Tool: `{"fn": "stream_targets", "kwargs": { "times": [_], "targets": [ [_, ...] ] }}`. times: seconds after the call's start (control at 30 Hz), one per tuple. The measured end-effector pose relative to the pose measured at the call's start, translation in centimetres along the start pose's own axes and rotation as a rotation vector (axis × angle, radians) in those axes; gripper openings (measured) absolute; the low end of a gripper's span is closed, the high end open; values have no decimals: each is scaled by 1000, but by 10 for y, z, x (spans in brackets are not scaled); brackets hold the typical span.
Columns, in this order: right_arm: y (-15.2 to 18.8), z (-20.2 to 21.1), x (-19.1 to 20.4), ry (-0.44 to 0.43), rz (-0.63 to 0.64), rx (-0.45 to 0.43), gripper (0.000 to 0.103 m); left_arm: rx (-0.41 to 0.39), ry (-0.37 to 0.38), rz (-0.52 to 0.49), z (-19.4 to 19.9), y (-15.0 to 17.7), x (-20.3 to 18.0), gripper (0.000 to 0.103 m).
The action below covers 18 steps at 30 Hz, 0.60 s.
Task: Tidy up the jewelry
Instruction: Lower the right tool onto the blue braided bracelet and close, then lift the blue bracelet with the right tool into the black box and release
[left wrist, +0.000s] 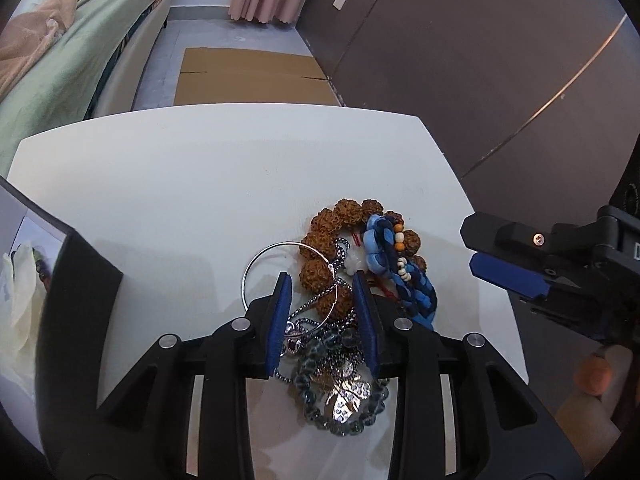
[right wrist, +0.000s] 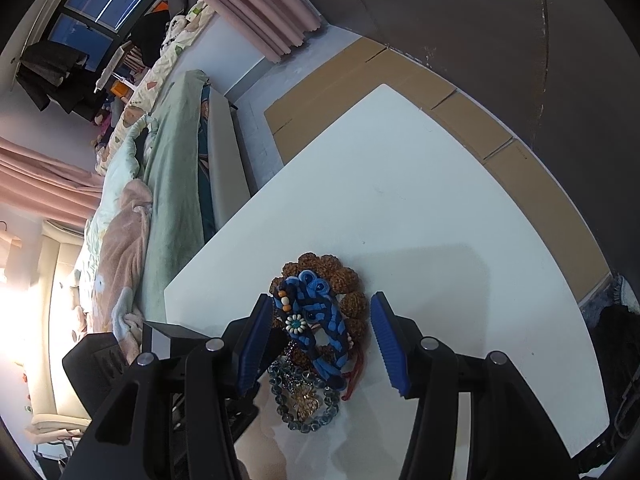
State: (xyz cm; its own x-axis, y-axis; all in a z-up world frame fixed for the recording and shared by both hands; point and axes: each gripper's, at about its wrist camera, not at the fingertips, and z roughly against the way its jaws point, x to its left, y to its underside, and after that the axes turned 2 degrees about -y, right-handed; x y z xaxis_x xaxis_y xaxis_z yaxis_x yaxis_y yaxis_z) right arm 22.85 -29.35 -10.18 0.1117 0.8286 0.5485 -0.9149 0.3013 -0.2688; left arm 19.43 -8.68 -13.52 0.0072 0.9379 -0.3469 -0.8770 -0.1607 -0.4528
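Observation:
A tangled pile of jewelry lies on the white table [left wrist: 180, 184]. It holds a brown seed-bead bracelet [left wrist: 320, 240], a blue braided bracelet [left wrist: 412, 276], a silver hoop [left wrist: 256, 264], a silver chain [left wrist: 316, 300] and a grey glass-bead bracelet [left wrist: 316, 376]. My left gripper [left wrist: 320, 284] is open, its fingers straddling the chain and brown beads. My right gripper [right wrist: 320, 308] is open around the blue braided bracelet [right wrist: 324, 320], above the brown beads [right wrist: 348, 276] and the glass beads [right wrist: 308, 420]. It also shows at the right of the left wrist view [left wrist: 508, 256].
A black box [left wrist: 76, 280] with a pale item inside stands at the table's left edge. A bed with green bedding [left wrist: 60, 60] lies beyond the table. Cardboard [left wrist: 252, 76] covers the floor by a dark wall [left wrist: 480, 60].

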Motion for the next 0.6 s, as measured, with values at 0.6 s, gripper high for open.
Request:
{"fn": "stream_targets", "kwargs": {
  "times": [0.6],
  "targets": [
    [13, -36, 20, 100, 117, 76, 52, -32, 57, 60, 24, -11, 19, 4]
  ]
}}
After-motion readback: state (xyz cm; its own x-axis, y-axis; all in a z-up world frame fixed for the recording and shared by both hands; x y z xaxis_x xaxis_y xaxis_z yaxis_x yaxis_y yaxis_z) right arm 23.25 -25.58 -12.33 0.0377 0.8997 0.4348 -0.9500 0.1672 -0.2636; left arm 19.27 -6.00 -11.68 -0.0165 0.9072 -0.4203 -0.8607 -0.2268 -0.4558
